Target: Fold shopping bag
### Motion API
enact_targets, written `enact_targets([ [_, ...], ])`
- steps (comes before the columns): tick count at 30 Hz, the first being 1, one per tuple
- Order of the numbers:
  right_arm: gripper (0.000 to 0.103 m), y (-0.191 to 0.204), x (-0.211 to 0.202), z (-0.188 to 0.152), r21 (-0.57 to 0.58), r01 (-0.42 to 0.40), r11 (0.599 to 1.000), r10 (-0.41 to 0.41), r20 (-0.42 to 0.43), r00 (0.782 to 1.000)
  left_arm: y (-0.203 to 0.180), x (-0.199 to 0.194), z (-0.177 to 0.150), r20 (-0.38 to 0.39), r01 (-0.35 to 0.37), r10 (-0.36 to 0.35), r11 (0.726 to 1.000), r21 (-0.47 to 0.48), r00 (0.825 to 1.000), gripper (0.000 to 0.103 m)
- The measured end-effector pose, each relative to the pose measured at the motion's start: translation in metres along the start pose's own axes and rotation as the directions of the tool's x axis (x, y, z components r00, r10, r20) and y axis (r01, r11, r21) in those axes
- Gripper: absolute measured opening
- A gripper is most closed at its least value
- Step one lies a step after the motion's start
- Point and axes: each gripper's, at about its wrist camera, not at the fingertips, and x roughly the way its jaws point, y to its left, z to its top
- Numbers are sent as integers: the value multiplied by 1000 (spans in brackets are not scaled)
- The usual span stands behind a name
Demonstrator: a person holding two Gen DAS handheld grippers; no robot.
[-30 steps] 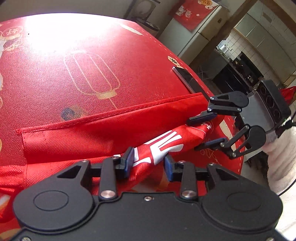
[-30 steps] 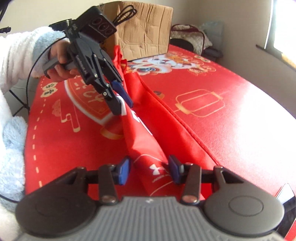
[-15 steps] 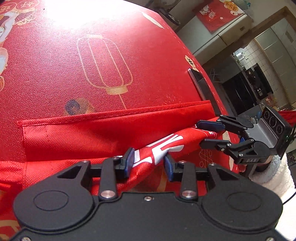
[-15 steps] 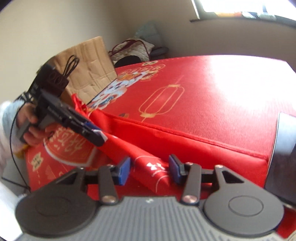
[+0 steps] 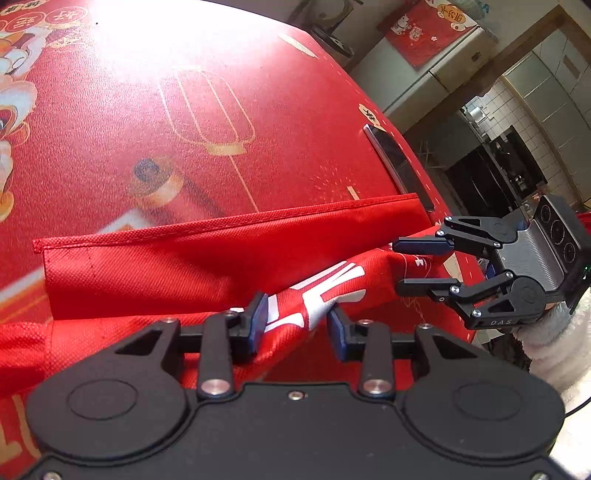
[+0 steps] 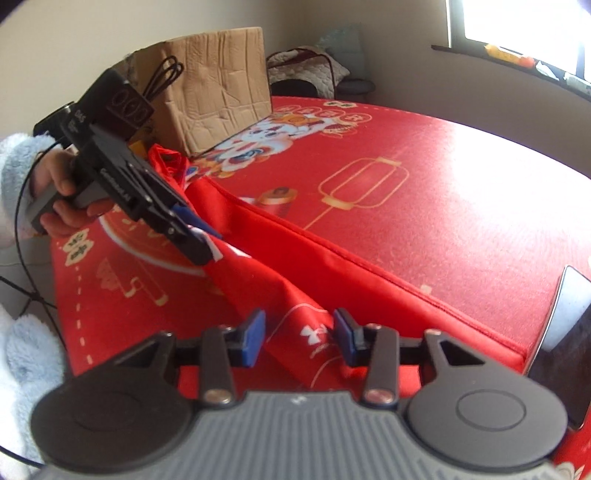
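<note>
**Shopping bag stretched between two grippers**

Shopping bag [image 5: 207, 266] lies on the red tablecloth [image 5: 184, 110], its raised fold between both tools. Left gripper [image 5: 295, 319] and right gripper [image 6: 299, 334] stand spread, fabric between their fingers, unclamped.

Daylight pours from the window [image 6: 517, 22] and burns a white glare patch on the tablecloth [image 5: 155, 55] (detail lost there). The right wrist view is softer, slightly blurred; both fisheye views bend strongly toward the edges.
</note>
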Motion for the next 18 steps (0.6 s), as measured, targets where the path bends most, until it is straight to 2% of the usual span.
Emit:
enact_targets([
  [3,42,21,-10,-8,-80,11,997,-11,3,1000,-2,-5,-15,-17,21,-22,1000,-21,1000,37],
  [7,42,40,-15,-23,-204,81,976,-72,50,996,3,-7,-23,-36,61,-64,996,-72,997,37],
  [14,35,72,-24,-47,-404,209,891,-161,149,976,6,2,-15,-45,68,-73,993,-101,996,37],
  [15,34,70,-24,-47,-372,207,905,-162,149,976,8,3,-14,-44,72,-78,991,-109,996,37],
  [18,35,48,-22,-36,-119,144,982,-130,121,984,12,7,-11,-41,88,-93,989,-123,995,37],
])
